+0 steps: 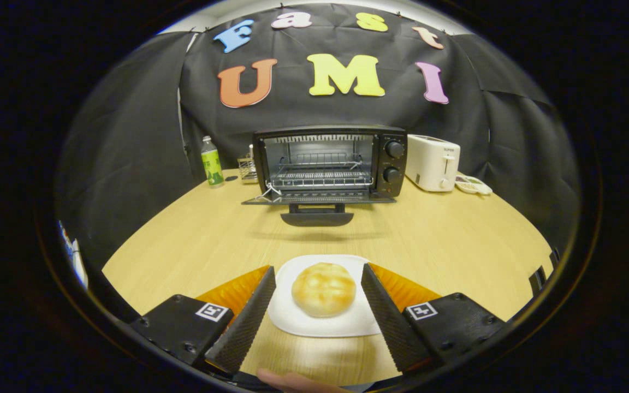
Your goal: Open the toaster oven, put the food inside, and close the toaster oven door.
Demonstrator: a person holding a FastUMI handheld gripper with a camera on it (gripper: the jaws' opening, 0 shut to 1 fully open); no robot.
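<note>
A black toaster oven (330, 162) stands at the far side of the wooden table (194, 245), its door (317, 201) folded down flat and a wire rack visible inside. Close in, a round golden bun (323, 289) rests on a white plate (295, 322). My gripper (318, 273) is open, its two fingers on either side of the bun with a gap on each side, touching neither the bun nor each other. The plate's side edges pass under the fingers.
A white pop-up toaster (433, 162) stands right of the oven, with a small dish (473, 185) beside it. Left of the oven are a green-labelled bottle (212, 161) and a small wire holder (247, 167). A fingertip (292, 381) shows below the gripper.
</note>
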